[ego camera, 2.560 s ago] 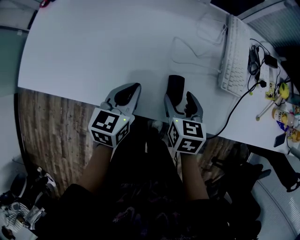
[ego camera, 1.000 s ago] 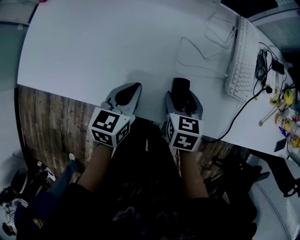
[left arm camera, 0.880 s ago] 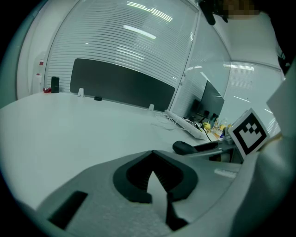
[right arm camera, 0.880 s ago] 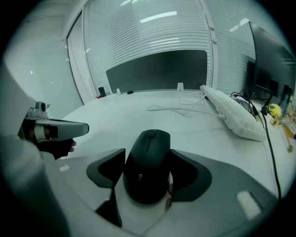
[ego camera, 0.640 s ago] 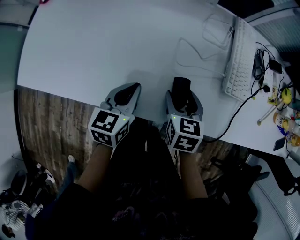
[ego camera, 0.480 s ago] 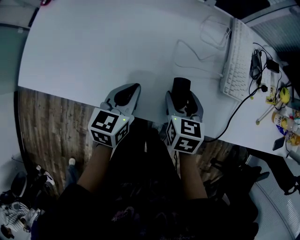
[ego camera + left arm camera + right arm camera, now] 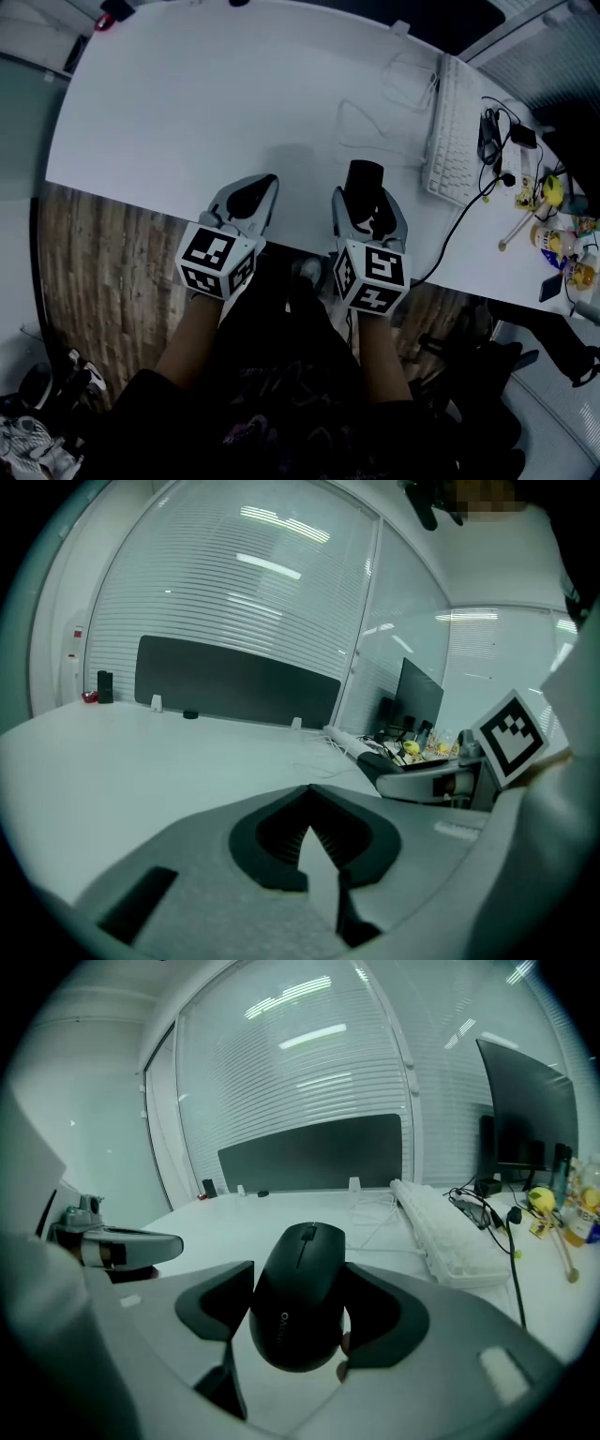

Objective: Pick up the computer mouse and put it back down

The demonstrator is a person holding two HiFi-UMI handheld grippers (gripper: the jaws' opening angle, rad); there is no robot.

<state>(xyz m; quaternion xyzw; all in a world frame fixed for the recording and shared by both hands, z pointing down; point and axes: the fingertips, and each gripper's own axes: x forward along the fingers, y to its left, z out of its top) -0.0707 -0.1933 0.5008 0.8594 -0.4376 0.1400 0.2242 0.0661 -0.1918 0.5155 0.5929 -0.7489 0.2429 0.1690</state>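
The right gripper [image 7: 300,1309] has its jaws clamped on the flanks of the black computer mouse [image 7: 298,1274], apparently just clear of the tabletop [image 7: 187,112]. At 9 o'clock, the left gripper [image 7: 311,791] has its jaws closed and empty. That rounded shell could slip out nose-first, and the tabletop's edge at 6 o'clock is near.

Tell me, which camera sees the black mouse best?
The right gripper view: the computer mouse fills the middle, gripped between the jaws, with its scroll wheel showing. The head view shows it small and dark from above. In the left gripper view I can't pick it out for certain.
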